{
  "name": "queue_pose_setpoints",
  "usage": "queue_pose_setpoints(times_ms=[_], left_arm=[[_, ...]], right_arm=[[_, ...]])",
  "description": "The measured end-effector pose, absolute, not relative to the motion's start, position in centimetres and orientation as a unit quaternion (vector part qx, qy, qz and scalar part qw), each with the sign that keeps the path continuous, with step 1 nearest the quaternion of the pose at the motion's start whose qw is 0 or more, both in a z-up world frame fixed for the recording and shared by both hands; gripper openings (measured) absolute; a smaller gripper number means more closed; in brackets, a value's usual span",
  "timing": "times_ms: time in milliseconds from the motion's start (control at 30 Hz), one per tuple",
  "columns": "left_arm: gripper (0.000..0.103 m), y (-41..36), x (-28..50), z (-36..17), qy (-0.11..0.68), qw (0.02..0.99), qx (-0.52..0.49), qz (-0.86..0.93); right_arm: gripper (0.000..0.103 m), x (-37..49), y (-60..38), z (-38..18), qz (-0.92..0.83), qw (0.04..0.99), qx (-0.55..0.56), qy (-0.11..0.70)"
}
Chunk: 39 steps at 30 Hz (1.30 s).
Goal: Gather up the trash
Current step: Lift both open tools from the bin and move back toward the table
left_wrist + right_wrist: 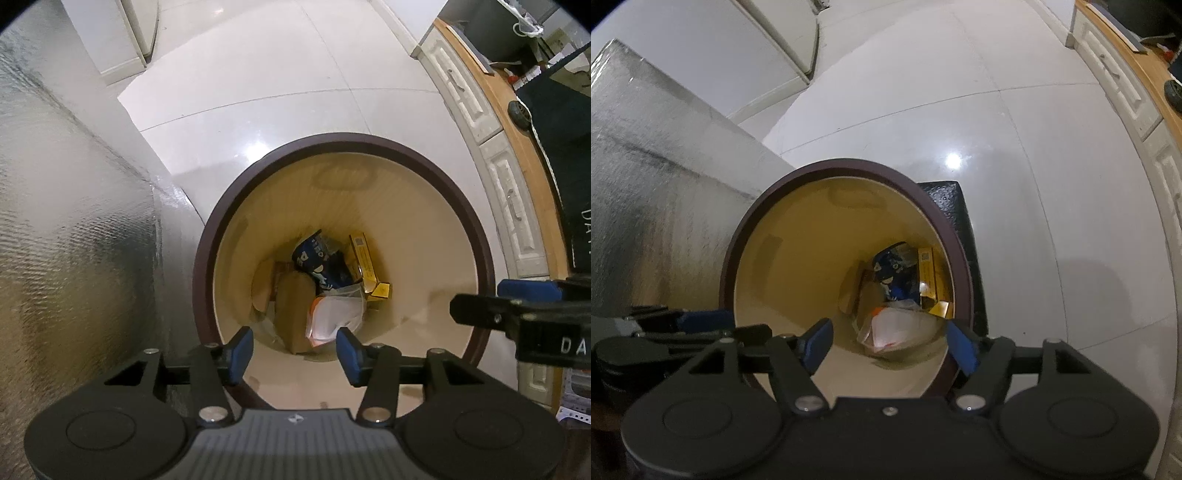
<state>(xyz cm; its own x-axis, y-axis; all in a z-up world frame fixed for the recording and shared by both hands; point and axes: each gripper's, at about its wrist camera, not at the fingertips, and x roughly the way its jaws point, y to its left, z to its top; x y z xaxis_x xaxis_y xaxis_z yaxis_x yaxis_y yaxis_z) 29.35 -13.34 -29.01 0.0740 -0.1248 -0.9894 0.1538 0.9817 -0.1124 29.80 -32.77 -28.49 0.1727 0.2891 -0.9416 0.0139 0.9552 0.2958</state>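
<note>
A round trash bin with a dark brown rim point(207, 236) and cream inside stands on the floor; it also shows in the right wrist view point(738, 236). At its bottom lie a blue packet point(321, 262), a yellow box point(365, 258), a brown cardboard piece point(293, 302) and a white and orange wrapper point(332, 317). The same wrapper point(897, 326) shows in the right wrist view. My left gripper point(294, 354) is open and empty above the bin's mouth. My right gripper point(888, 349) is open and empty above the bin. Its fingers point(517, 295) show at the right of the left wrist view.
A silver foil-covered box point(74, 221) stands against the bin's left side. A white cabinet with a wooden top point(495, 122) runs along the right. A black object point(955, 210) sits behind the bin. White tiled floor point(258, 74) lies beyond.
</note>
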Motion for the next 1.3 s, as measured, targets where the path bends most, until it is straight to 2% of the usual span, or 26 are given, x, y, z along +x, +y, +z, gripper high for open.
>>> queue_pose_setpoints(times_ms=[100,233,333,400,467,567,733,1300], left_arm=[[0.056,-13.1,29.3,-28.2,0.671,0.735,0.008,-0.096],[0.06,-12.9,29.0,-27.1,0.67,0.737,0.008,-0.095],[0.068,-12.6,28.6,-26.1,0.667,0.739,0.003,-0.091],[0.074,-12.4,28.4,-25.5,0.667,0.74,0.0,-0.09],[0.084,-12.1,28.1,-24.8,0.664,0.743,-0.004,-0.088],[0.093,-11.6,27.8,-23.8,0.659,0.748,-0.011,-0.082],[0.103,-11.0,27.3,-22.2,0.652,0.754,-0.015,-0.075],[0.103,-9.4,23.5,-17.0,0.627,0.774,-0.022,-0.079]], right_arm=[[0.078,29.4,-32.8,-27.8,0.096,0.76,0.108,0.634],[0.082,28.8,-33.2,-26.7,0.096,0.767,0.098,0.627],[0.088,28.5,-33.5,-25.7,0.093,0.772,0.096,0.621],[0.097,28.4,-33.7,-25.0,0.092,0.775,0.095,0.618],[0.097,28.2,-33.8,-24.2,0.091,0.778,0.092,0.614],[0.103,28.1,-33.9,-23.4,0.085,0.782,0.083,0.612],[0.103,27.6,-33.9,-22.2,0.079,0.787,0.07,0.608],[0.103,24.6,-33.4,-16.8,0.08,0.808,0.011,0.584]])
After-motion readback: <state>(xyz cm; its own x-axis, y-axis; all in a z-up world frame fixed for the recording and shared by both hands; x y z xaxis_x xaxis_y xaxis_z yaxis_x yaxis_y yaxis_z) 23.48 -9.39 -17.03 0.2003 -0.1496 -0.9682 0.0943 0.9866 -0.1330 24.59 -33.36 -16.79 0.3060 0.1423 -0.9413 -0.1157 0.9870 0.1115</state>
